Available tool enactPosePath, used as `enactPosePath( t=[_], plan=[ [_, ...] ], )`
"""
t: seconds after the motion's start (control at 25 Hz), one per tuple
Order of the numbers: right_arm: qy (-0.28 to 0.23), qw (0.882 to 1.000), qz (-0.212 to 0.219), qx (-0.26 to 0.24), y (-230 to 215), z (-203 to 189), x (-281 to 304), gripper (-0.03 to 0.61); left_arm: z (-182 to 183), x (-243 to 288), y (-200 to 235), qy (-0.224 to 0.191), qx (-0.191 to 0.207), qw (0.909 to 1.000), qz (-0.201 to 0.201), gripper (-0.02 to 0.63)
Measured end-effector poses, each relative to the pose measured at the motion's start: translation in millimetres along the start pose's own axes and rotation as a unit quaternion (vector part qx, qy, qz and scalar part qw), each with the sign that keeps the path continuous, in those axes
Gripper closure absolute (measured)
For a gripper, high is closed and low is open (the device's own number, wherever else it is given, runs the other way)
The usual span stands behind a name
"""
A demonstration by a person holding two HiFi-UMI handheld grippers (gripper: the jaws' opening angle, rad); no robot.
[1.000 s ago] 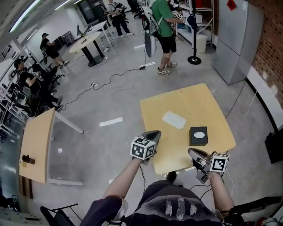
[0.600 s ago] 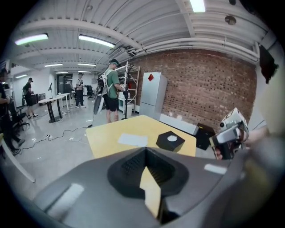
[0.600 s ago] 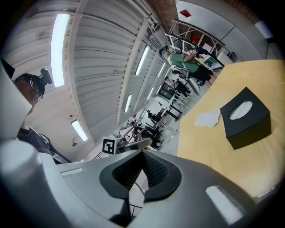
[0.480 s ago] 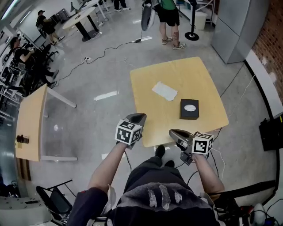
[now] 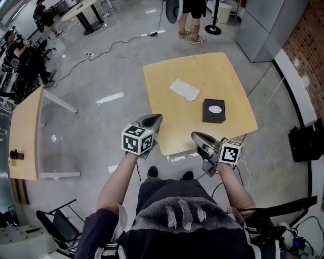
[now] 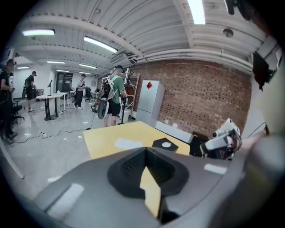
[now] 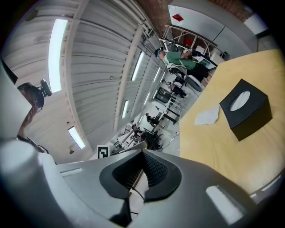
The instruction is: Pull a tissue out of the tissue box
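Observation:
A black tissue box [image 5: 213, 110] with a white oval opening stands on the yellow table [image 5: 223, 76], toward its right near side. A loose white tissue [image 5: 184, 89] lies flat left of and beyond it. My left gripper [image 5: 153, 118] hovers shut and empty just off the table's near left corner. At the near edge, short of the box, my right gripper [image 5: 195, 135] is also shut and empty. The left gripper view has its closed jaws [image 6: 146, 151] low, with the box [image 6: 165, 144] and tissue [image 6: 128, 143] ahead. The right gripper view shows the box [image 7: 246, 108] and tissue [image 7: 207, 116] past its gripper [image 7: 143, 153].
A second light table [image 5: 24, 132] stands at the left. Cables [image 5: 109, 48] run over the grey floor. A person [image 5: 192, 15] stands beyond the table. A grey cabinet [image 5: 258, 25] and a brick wall [image 5: 309, 45] are at the right, and a black case [image 5: 305, 141] sits on the floor.
The table and both grippers sit higher in the head view than before, and my feet now show behind the table's near edge. Both grippers stay shut and empty.

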State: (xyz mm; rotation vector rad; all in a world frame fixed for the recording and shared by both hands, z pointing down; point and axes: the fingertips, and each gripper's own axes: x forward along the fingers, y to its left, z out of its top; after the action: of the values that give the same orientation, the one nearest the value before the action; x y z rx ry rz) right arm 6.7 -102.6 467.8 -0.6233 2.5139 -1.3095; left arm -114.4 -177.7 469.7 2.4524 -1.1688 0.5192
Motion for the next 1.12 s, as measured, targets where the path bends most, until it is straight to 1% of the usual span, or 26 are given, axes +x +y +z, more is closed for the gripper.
enactPosePath(
  t=[0.2,0.28,0.4,0.48,0.6,0.68,0.76,0.84,0.92,1.0,1.12],
  plan=[
    [-0.015,1.0,-0.015,-0.009,7,-12,30,0.578,5,-18,25,-0.038,0.012,0.9988,-0.029,0.612],
    [-0.03,0.999,-0.021,-0.008,13,-14,46,0.578,9,-24,36,-0.048,0.017,0.9974,-0.05,0.612],
    [-0.058,0.997,-0.043,0.005,17,-21,67,0.578,10,-33,52,-0.06,0.019,0.994,-0.09,0.612],
    [-0.067,0.996,-0.057,0.011,19,-30,87,0.578,8,-44,69,-0.066,0.021,0.9919,-0.106,0.612],
    [-0.061,0.996,-0.068,-0.008,25,-46,128,0.578,6,-64,104,-0.076,0.016,0.9893,-0.124,0.612],
    [-0.056,0.996,-0.064,-0.031,35,-55,157,0.578,4,-73,126,-0.082,-0.002,0.987,-0.139,0.612],
    [-0.054,0.995,-0.061,-0.05,46,-63,179,0.578,1,-80,140,-0.088,-0.017,0.9836,-0.157,0.612],
    [-0.052,0.994,-0.067,-0.062,53,-70,197,0.578,-1,-84,148,-0.088,-0.014,0.9809,-0.173,0.612],
    [-0.053,0.994,-0.073,-0.06,60,-76,213,0.578,-5,-89,157,-0.081,0.0,0.9796,-0.184,0.612],
    [-0.054,0.995,-0.074,-0.048,64,-84,223,0.578,-7,-90,164,-0.078,0.008,0.9783,-0.192,0.612],
    [-0.057,0.993,-0.093,-0.035,61,-93,221,0.578,-6,-81,163,-0.081,-0.005,0.9745,-0.209,0.612]
  ],
)
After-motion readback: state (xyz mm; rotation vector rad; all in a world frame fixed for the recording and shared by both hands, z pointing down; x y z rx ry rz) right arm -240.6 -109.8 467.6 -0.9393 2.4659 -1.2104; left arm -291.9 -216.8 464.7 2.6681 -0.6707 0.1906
